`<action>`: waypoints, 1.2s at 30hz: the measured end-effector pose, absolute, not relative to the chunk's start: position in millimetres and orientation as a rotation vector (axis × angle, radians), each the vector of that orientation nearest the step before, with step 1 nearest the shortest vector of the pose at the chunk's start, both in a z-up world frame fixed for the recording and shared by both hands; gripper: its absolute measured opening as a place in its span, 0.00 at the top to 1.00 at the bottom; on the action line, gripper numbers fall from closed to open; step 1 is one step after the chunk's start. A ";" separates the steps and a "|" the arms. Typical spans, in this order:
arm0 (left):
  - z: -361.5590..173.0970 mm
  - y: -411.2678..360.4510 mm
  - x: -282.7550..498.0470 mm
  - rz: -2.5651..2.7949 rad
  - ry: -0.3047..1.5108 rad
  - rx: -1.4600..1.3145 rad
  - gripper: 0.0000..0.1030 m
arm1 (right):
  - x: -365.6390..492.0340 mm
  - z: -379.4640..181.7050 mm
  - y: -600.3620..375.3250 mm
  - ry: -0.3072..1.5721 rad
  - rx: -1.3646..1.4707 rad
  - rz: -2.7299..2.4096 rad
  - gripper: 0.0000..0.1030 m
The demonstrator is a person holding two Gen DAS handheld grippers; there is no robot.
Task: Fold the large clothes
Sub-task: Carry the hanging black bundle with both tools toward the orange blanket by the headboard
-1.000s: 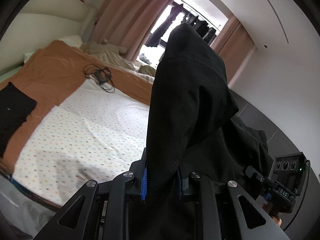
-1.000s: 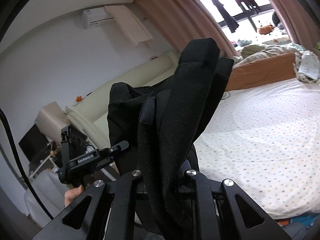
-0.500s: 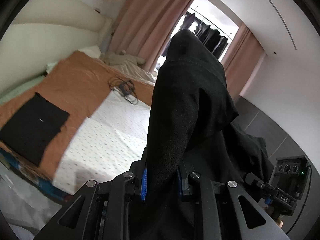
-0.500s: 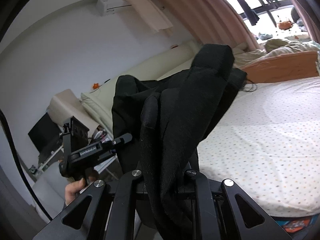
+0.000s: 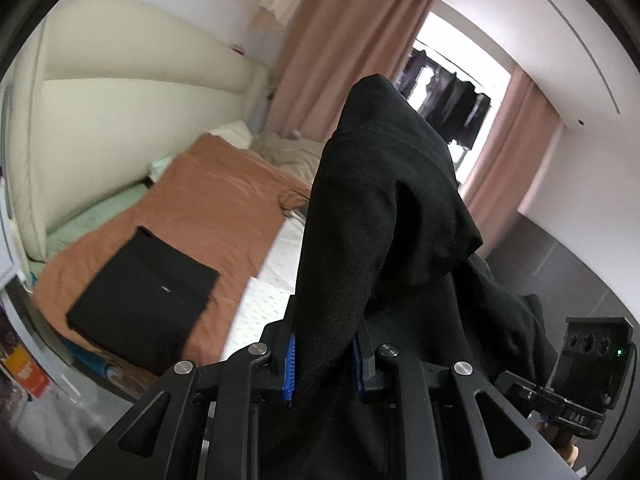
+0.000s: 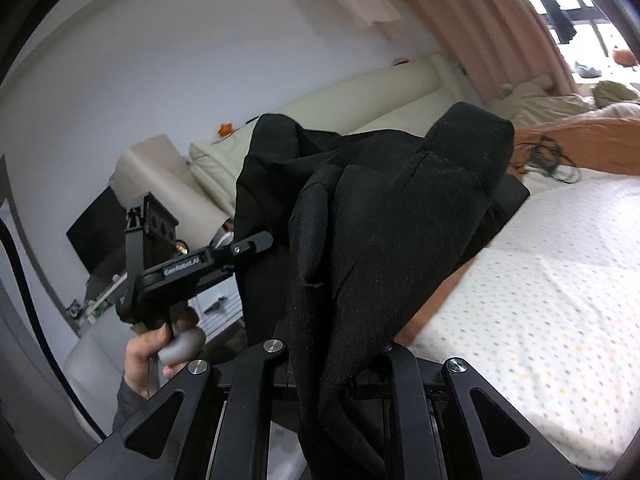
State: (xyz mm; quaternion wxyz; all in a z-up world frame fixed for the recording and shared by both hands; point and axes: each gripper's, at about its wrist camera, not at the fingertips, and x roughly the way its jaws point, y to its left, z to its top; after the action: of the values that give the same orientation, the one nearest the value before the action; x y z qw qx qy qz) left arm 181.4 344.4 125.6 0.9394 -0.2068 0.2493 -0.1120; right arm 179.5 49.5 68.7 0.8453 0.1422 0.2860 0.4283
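A large black garment (image 5: pixel 384 216) hangs in the air between both grippers, above the bed's edge. My left gripper (image 5: pixel 324 364) is shut on a bunched fold of it, the cloth rising past the blue pads. My right gripper (image 6: pixel 336 364) is shut on another thick fold of the same garment (image 6: pixel 400 232). The right gripper's body shows at the lower right of the left wrist view (image 5: pixel 588 364). The left gripper, held in a hand, shows in the right wrist view (image 6: pixel 192 272). A folded black garment (image 5: pixel 144 292) lies flat on the orange blanket (image 5: pixel 216 196).
The bed has a white dotted sheet (image 6: pixel 540 288) and a black cable (image 6: pixel 548 156) lying near the orange blanket. A cream padded headboard (image 5: pixel 120 112) runs along the wall. Pink curtains (image 5: pixel 344 44) frame a window with hanging clothes. A dark monitor (image 6: pixel 96 228) stands at the left.
Both grippers have swung left with the black garment still held. The folded black garment and headboard have come further into the left wrist view; the dotted sheet has slid right.
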 end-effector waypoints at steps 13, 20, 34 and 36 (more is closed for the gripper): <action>136.0 452.5 213.4 -0.052 0.476 -0.444 0.81 | 232.4 63.4 159.9 0.637 0.235 1.075 0.86; 132.3 499.1 241.4 0.055 0.494 -0.455 0.81 | 269.6 52.0 217.2 0.685 0.204 1.173 0.86; 83.7 551.8 342.7 0.199 0.617 -0.430 0.81 | 366.7 -24.7 269.2 0.819 0.308 1.217 0.86; 71.3 556.8 361.8 0.200 0.644 -0.444 0.81 | 384.0 -39.0 271.6 0.848 0.329 1.205 0.86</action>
State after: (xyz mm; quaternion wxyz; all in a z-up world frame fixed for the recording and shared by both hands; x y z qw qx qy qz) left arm 361.8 556.8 71.3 0.9196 -0.2159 0.3134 0.0974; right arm 384.0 271.6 -39.0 0.7284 0.1493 0.3847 0.5469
